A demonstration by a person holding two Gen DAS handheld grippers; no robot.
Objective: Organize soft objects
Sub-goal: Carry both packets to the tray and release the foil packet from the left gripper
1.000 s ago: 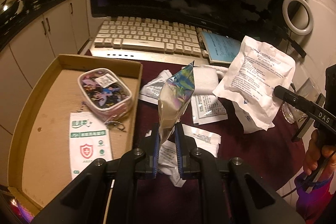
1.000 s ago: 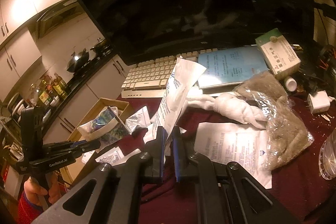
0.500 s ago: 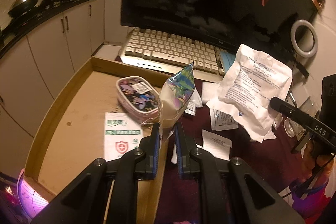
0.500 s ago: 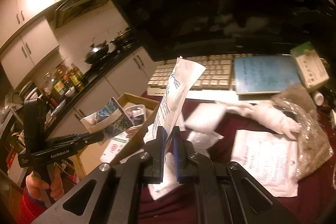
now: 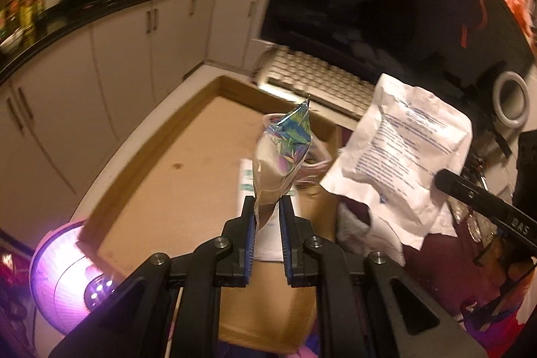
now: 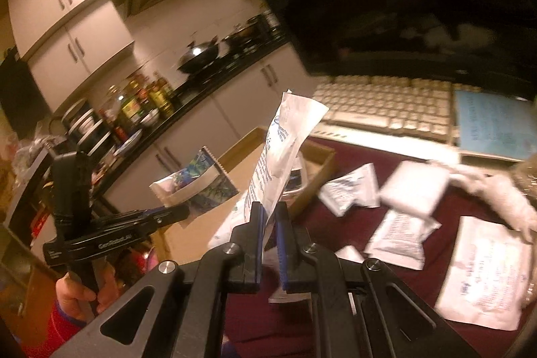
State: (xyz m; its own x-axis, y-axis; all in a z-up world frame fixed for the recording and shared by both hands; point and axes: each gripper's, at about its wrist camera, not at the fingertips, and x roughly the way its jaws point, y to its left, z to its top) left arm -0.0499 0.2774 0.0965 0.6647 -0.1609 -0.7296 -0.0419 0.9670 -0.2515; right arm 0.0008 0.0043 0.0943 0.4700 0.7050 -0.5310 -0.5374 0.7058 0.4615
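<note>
Packets are what I am sorting: my left claw (image 5: 266, 217) pinches the bottom edge of a shiny foil pouch (image 5: 285, 153), which stands up at the middle of its frame above the cardboard tray (image 5: 174, 176). My right claw (image 6: 268, 223) is pressed onto the lower end of a white printed packet (image 6: 285, 153), held upright at the middle of its own frame, near the tray's corner.

Both look light and limp to me. The foil is probably slick, so a grip on the flat sealed edge seems safest; the white packet is soft and crinkled, and taking it by an end lets the rest hang or flop, which I would allow for when setting it down.

The left view shows the tray's bare floor, a white-and-green packet (image 5: 246, 187) lying in it behind the pouch, and the white packet broadside at right. Only the right view shows the loose white packets (image 6: 399, 234) on the dark red cloth (image 6: 335, 223) at lower right, the keyboard (image 6: 386, 106) and a blue booklet (image 6: 493, 123).
</note>
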